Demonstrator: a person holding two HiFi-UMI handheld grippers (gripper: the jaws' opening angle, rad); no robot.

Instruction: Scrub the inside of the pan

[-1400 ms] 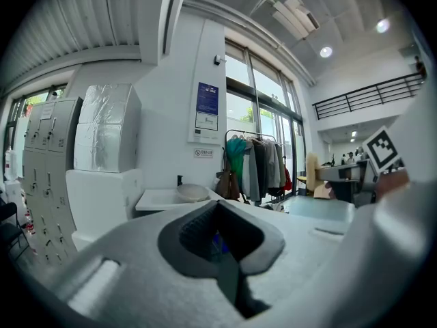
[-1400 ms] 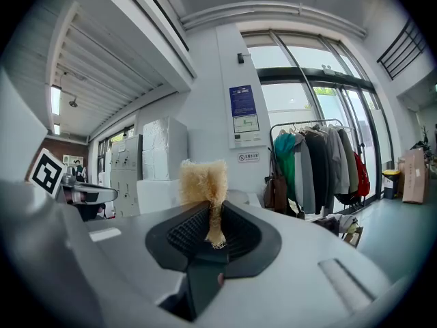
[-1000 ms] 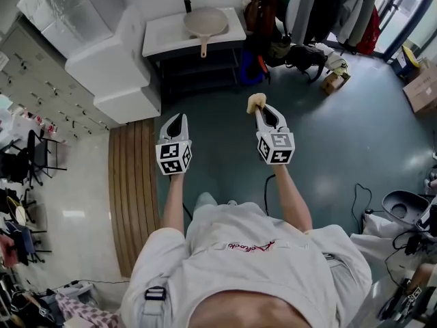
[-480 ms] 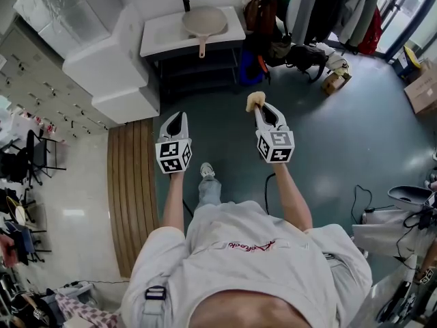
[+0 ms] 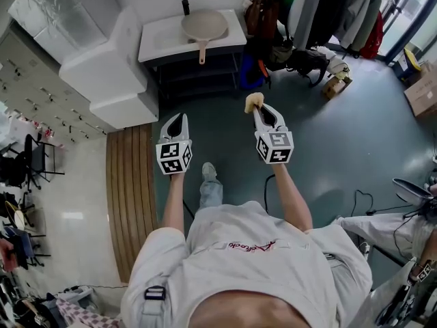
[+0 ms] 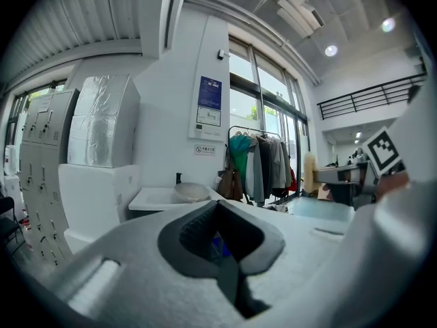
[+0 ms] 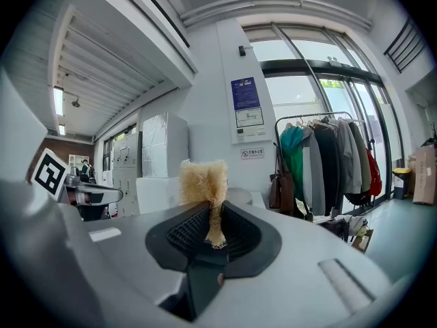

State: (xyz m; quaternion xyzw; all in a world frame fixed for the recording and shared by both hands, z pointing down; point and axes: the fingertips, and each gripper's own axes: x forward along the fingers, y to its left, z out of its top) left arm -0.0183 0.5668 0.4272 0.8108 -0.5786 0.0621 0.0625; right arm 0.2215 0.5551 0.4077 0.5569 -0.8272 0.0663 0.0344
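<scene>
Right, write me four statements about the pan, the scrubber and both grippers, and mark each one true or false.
1. The right gripper is shut on a tan scrubber. True.
2. The left gripper holds the pan. False: its jaws are together with nothing between them, and the pan sits on the white table.
3. The scrubber is touching the pan. False: it is held over the floor, well short of the table.
4. The pan's handle points toward the person. True.
</scene>
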